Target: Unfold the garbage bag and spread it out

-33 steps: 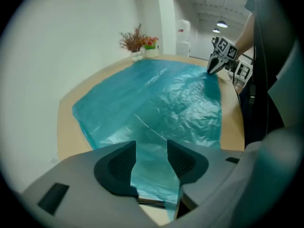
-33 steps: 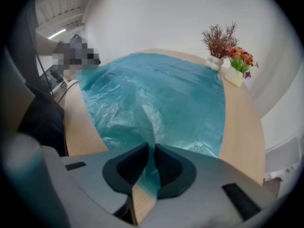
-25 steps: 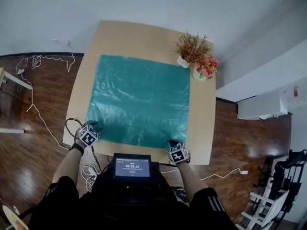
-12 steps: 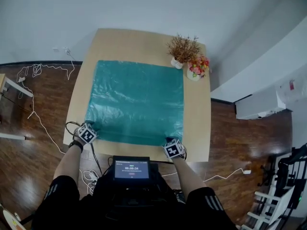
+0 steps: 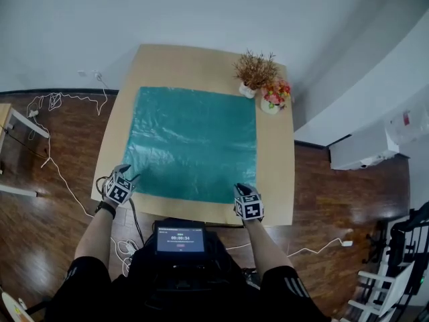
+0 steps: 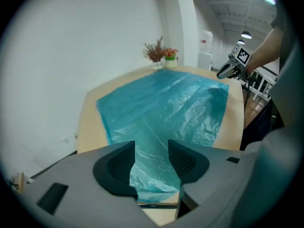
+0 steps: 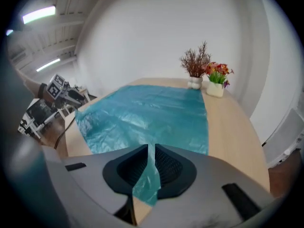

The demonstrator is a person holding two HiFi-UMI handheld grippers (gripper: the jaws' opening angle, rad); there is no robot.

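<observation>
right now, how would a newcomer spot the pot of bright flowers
Find the wooden table under the teal garbage bag. Two pots stand by the bag's far right corner; the flower pot is the nearer, with red and pink blooms, unlike the brown dried plant.

Bright, even light is given by ceiling lights (image 7: 39, 14) above the table (image 7: 228, 122); picture edges are bent and darkened.

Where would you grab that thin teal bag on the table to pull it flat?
Pinch the garbage bag at its near left corner and near right corner, coming from the near edge of the table. It is thin film lying flat, so only edges offer jaws anything to close on; pulling those corners apart should likely smooth it.
</observation>
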